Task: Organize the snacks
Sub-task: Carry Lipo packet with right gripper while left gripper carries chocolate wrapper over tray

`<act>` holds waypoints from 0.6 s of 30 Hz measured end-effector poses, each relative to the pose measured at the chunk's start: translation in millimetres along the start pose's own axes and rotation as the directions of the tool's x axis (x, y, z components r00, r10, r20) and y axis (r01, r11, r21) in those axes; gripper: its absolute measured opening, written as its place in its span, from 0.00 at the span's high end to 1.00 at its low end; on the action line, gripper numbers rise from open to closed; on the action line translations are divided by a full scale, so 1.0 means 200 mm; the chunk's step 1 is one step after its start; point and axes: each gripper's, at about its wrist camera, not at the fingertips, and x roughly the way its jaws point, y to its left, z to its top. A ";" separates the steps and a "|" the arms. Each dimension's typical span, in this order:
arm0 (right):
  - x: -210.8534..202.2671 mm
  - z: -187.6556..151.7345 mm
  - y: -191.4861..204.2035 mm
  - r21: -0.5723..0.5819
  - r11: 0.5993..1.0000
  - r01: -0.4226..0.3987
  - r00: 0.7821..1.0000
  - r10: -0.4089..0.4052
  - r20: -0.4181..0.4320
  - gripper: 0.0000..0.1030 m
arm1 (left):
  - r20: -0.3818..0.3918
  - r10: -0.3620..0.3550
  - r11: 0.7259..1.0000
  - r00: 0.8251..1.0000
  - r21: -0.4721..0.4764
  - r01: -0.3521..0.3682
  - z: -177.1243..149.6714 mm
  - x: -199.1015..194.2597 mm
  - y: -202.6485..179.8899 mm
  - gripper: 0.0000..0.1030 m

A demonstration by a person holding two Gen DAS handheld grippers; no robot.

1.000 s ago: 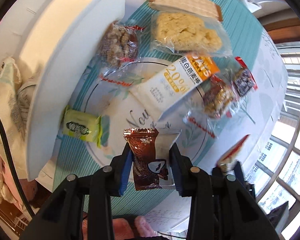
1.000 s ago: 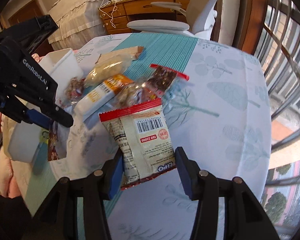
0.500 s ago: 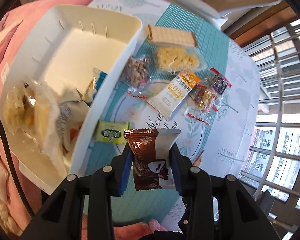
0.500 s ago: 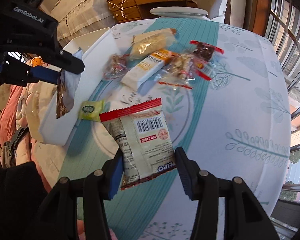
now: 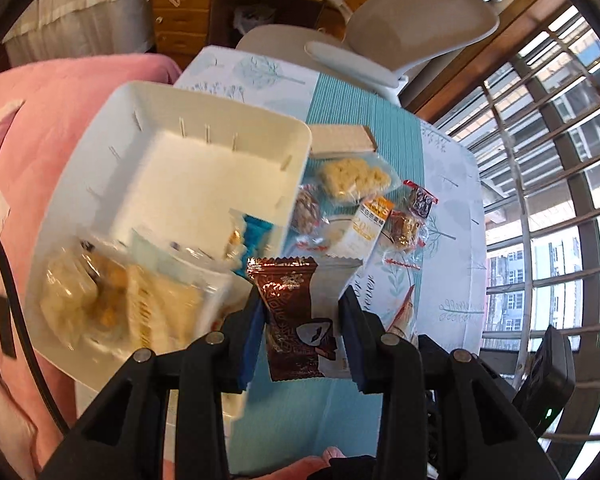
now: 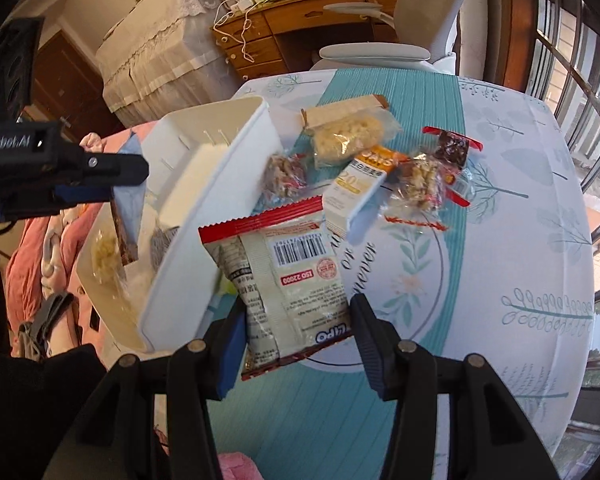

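Lifted since earlier, left gripper [image 5: 300, 336] carries brown wrapper [image 5: 296, 320] over white bin [image 5: 204, 120], fingers pinching it for dropping; right gripper [image 6: 296, 344] clamps red-edged packet [image 6: 284, 280], waiting.

A: Left gripper [image 5: 302, 330] position against a second ago?
B: Then it hung over the bench with the brown wrapper [image 5: 296, 320] above the cloth. Now it hangs at the near corner of the white bin [image 5: 204, 120], wrapper over the bin's edge, and the bags inside the bin [image 5: 140, 300] show beneath it.

A: Right gripper [image 6: 296, 328]?
B: Raised and closer to the bin; the bin's side wall [image 6: 204, 216] now lies just left of its red-topped packet [image 6: 284, 276]. The green sweet [image 6: 226, 286] is nearly hidden behind that packet.
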 end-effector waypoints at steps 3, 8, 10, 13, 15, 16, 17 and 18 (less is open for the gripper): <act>0.01 0.02 0.07 0.031 1.000 0.004 1.000 -0.004 0.011 0.51 | 0.019 -0.021 0.999 1.000 0.036 0.020 0.02 -0.04 0.09 0.66; 0.04 0.05 0.22 0.072 0.997 0.006 0.999 -0.009 0.035 0.51 | 0.039 -0.054 0.996 0.998 0.077 0.051 0.05 -0.11 0.23 0.66; 0.05 0.06 0.27 0.082 0.997 0.004 0.999 -0.008 0.045 0.51 | 0.045 -0.066 0.994 0.997 0.090 0.062 0.06 -0.12 0.28 0.66; 0.06 0.08 0.35 0.102 0.995 -0.001 0.998 -0.006 0.065 0.51 | 0.055 -0.086 0.991 0.995 0.109 0.079 0.09 -0.15 0.36 0.66; 0.07 0.10 0.39 0.121 0.993 -0.011 0.997 0.001 0.082 0.51 | 0.063 -0.096 0.988 0.993 0.124 0.087 0.11 -0.16 0.42 0.66; 0.07 0.11 0.42 0.132 0.991 -0.017 0.996 0.005 0.091 0.51 | 0.066 -0.098 0.988 0.993 0.130 0.089 0.12 -0.16 0.44 0.66; 0.08 0.12 0.44 0.145 0.989 -0.025 0.995 0.010 0.104 0.51 | 0.070 -0.100 0.987 0.992 0.136 0.090 0.13 -0.17 0.46 0.66; 0.08 0.13 0.46 0.153 0.988 -0.029 0.994 0.012 0.112 0.51 | 0.074 -0.103 0.986 0.992 0.141 0.091 0.14 -0.17 0.49 0.66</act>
